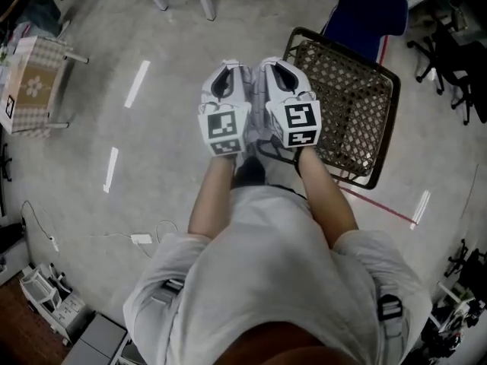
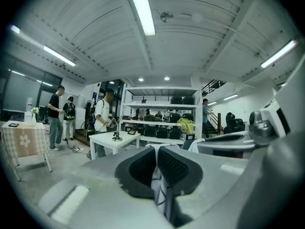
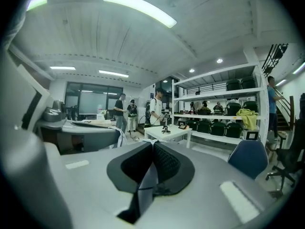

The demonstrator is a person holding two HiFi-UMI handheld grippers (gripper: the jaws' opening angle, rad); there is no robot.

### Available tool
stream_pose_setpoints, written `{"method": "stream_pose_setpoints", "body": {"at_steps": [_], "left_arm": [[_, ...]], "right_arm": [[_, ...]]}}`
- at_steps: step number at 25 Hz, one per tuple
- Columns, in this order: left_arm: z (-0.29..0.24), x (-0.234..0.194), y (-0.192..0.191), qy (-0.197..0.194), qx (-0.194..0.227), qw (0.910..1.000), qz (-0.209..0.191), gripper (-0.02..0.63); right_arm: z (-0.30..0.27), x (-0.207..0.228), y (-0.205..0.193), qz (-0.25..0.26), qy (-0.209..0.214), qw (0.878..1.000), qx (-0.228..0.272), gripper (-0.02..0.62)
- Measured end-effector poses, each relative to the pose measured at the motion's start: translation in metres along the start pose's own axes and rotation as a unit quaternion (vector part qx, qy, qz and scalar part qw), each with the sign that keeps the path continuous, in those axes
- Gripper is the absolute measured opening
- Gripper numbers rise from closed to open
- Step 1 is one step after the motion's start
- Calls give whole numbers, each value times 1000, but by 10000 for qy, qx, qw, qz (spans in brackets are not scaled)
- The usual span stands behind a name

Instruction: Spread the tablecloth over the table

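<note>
The small surface draped in checked cloth (image 1: 34,86) is standing well apart at far left, while the grey left tongs (image 1: 227,73) and grey right tongs (image 1: 278,68), carried side by side on outstretched forearms (image 1: 217,196), are each clenching a fold of pale line-patterned tablecloth (image 2: 160,190), seemingly for transport, beside the brown wicker basket (image 1: 346,112).

left gripper (image 1: 227,70) | right gripper (image 1: 278,65) | side by side | basket (image 1: 358,120) at right

At frame centre, forearms extended, the left hand-held gripper (image 1: 228,71) and right hand-held gripper (image 1: 275,65) sit side by side, jaws pinched shut on tablecloth (image 2: 158,184)
</note>
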State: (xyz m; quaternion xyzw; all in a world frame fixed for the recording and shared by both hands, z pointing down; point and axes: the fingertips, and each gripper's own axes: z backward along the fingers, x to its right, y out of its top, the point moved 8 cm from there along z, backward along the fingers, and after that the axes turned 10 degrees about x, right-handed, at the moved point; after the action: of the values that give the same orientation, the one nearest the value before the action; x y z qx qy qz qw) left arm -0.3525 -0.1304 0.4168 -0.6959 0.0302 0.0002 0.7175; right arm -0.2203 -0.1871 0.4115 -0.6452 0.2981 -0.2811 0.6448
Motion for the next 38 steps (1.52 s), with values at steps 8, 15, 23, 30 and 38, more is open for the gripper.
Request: {"method": "stream_pose_setpoints", "body": {"at_steps": [8, 15, 23, 30, 38], "left_arm": [[-74, 3, 5, -390, 148, 9987, 299, 28], [-105, 6, -30, -408, -238, 9978, 467, 28], [-141, 24, -73, -169, -748, 9964, 364, 28], [-212, 40, -97, -102, -1241, 9921, 151, 28], [-335, 84, -42, -756, -601, 9947, -348, 28]], "right_arm": [[-43, 53, 14, 174, -391, 9991, -35, 8], [-64, 78, -21, 59, -414, 9985, -362, 8], [-88, 121, -74, -292, -203, 9977, -584, 8], [-129, 177, -113, -664, 58, 9955, -674, 8], [-166, 292, -68, -956, -680, 9931, 59, 8]]}}
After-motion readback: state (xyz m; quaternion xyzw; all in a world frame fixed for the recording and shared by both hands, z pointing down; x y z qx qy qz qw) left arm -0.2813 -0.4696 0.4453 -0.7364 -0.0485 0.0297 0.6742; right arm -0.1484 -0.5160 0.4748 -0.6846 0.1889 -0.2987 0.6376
